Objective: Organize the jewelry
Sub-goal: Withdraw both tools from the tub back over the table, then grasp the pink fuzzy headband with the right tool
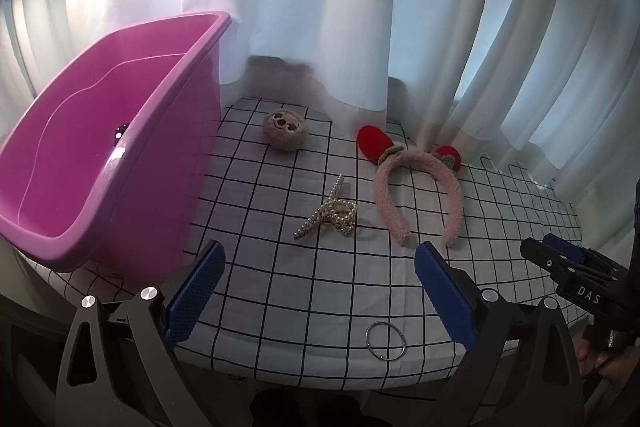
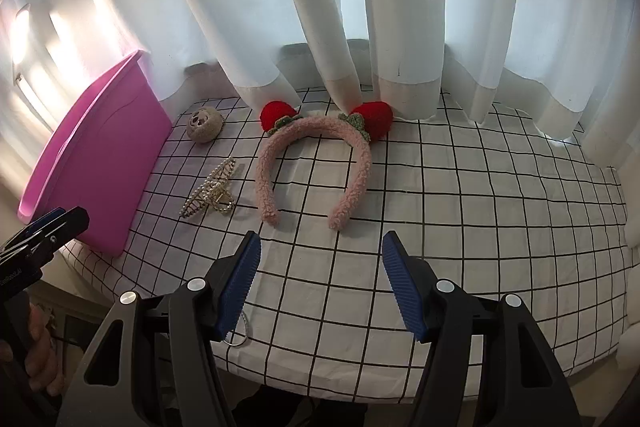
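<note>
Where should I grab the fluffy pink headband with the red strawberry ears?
Take the fluffy pink headband by one straight side leg, coming from above with the right hand-held gripper straddling that leg. It lies flat, open ends nearest, and the bulky strawberries crowd its top.

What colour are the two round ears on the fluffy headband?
Red ears, with green leaf trim, on the pink headband; clearest in the right wrist view.

Glossy pink plastic bin (image 1: 120, 163); fuzzy plush headband (image 2: 312, 163); pearl-studded clip (image 1: 328, 215); thin metal ring (image 1: 387, 341).

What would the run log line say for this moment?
grippers: left open, right open, both empty | on cloth: headband, pearl claw clip, ring | pink bin: left
</note>
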The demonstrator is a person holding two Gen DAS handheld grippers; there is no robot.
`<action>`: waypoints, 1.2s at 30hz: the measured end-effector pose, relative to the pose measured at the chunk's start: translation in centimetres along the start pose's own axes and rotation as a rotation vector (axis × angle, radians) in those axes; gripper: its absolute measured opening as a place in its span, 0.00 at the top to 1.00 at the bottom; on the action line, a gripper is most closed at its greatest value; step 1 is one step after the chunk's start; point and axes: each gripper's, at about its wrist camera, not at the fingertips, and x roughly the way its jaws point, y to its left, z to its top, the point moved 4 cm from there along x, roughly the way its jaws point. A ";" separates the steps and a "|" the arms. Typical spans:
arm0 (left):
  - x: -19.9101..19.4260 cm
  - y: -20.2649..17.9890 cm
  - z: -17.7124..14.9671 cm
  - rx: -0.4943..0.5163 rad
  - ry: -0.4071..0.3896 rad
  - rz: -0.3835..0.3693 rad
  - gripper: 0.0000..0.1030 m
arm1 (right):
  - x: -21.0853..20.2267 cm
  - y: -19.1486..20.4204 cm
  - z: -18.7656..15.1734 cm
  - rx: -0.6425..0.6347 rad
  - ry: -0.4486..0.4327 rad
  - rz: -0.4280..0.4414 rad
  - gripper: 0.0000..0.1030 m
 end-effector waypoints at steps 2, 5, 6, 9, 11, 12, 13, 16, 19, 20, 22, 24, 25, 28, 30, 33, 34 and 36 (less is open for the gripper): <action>0.9 -0.3 -1.0 -0.004 0.025 -0.002 0.09 | 0.9 -0.6 -0.2 0.004 0.014 -0.002 0.41; 2.3 -1.0 -2.5 -0.001 0.072 -0.003 0.09 | 2.2 -1.5 -0.3 0.009 0.031 0.001 0.41; 2.8 -1.2 -3.0 0.002 0.088 -0.008 0.09 | 2.7 -1.7 -0.2 0.010 0.034 0.002 0.41; 4.6 -1.9 -4.7 0.021 0.127 -0.009 0.09 | 4.0 -2.5 0.1 0.009 0.041 -0.001 0.41; 5.6 -2.5 -6.0 0.039 0.144 0.004 0.09 | 4.9 -2.9 0.1 0.008 0.048 -0.003 0.41; 6.0 -2.7 -6.5 0.044 0.158 0.009 0.09 | 5.4 -3.1 0.2 0.008 0.054 0.001 0.41; 6.6 -3.1 -7.1 0.044 0.176 0.008 0.09 | 5.9 -3.2 0.2 0.005 0.058 0.005 0.41; 7.7 -3.9 -8.8 0.020 0.219 -0.005 0.09 | 7.0 -3.6 0.2 -0.010 0.062 0.009 0.41; 8.5 -4.7 -10.1 0.019 0.246 0.005 0.09 | 8.2 -4.2 0.4 -0.009 0.070 0.022 0.41; 8.7 -4.9 -10.5 0.017 0.255 0.007 0.09 | 8.5 -4.4 0.5 -0.007 0.070 0.029 0.41; 9.0 -5.2 -11.0 0.000 0.266 0.002 0.09 | 9.0 -4.7 0.8 -0.006 0.065 0.036 0.41; 9.2 -5.6 -11.4 -0.012 0.267 0.004 0.09 | 9.6 -4.8 1.1 -0.012 0.061 0.039 0.41; 9.3 -5.8 -11.6 -0.016 0.266 0.009 0.09 | 9.8 -4.8 1.3 -0.017 0.058 0.038 0.41; 10.0 -6.0 -12.2 -0.036 0.269 0.028 0.09 | 10.7 -4.7 1.7 -0.041 0.057 0.033 0.41; 10.5 -6.1 -12.6 -0.060 0.274 0.043 0.09 | 11.4 -4.7 1.8 -0.043 0.060 0.037 0.41; 10.8 -6.1 -12.9 -0.082 0.255 0.072 0.09 | 12.0 -4.7 2.1 -0.040 0.055 0.050 0.41; 10.7 -6.3 -13.0 -0.080 0.247 0.080 0.09 | 12.1 -4.6 2.1 -0.044 0.055 0.053 0.41; 10.7 -6.5 -13.3 -0.074 0.238 0.100 0.09 | 12.5 -4.4 2.2 -0.055 0.056 0.057 0.41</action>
